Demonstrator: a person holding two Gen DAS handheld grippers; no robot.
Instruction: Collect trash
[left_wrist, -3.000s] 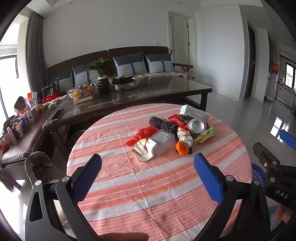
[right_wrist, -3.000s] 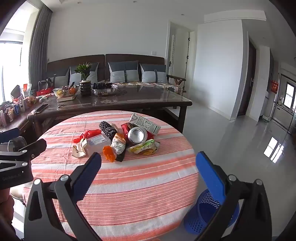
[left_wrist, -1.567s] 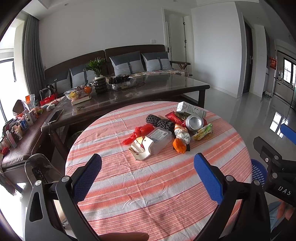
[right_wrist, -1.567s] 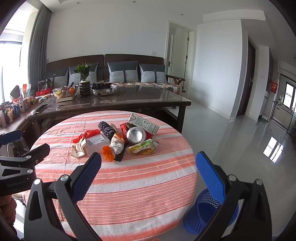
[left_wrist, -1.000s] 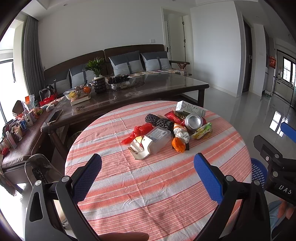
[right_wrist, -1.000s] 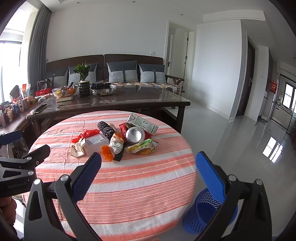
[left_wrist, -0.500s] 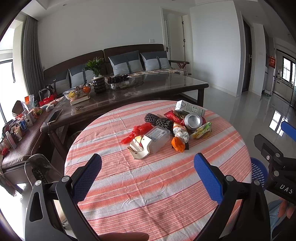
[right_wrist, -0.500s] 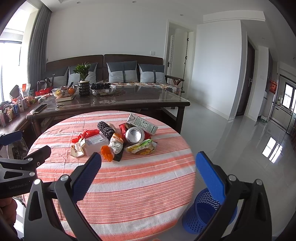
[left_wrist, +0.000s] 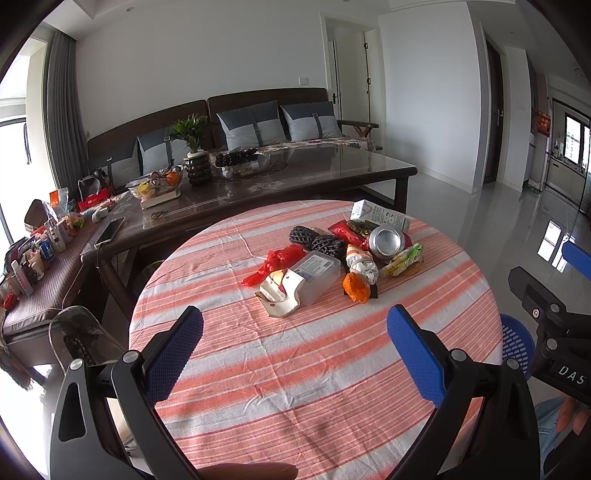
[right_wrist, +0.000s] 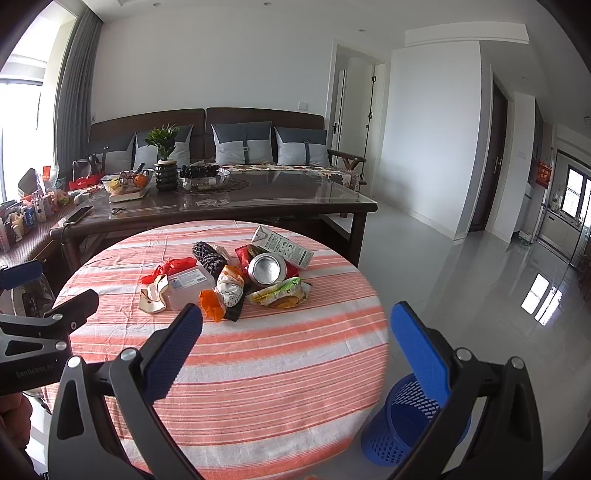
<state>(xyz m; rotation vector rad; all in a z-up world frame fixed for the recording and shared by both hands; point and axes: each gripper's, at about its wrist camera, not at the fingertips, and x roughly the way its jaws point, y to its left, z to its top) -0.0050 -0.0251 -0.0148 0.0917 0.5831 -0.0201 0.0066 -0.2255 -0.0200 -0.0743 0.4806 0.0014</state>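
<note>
**Trash piled, nothing picked yet**

A living room, sofa behind; the round table wears a wrinkled striped cloth. From the left wrist, the left gripper hovers short of the trash pile, jaws spread, empty – clear plastic box, dented aluminium can, crinkly wrappers

From the right wrist, the right gripper gapes too, gripping nothing; the perforated blue bin stands on the glossy floor beside the table. Likely next – reach in and pinch one piece

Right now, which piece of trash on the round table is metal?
The silver can, lying on its side mid-pile with its shiny end toward the cameras; everything around it looks like wrappers, plastic or cardboard.
</note>
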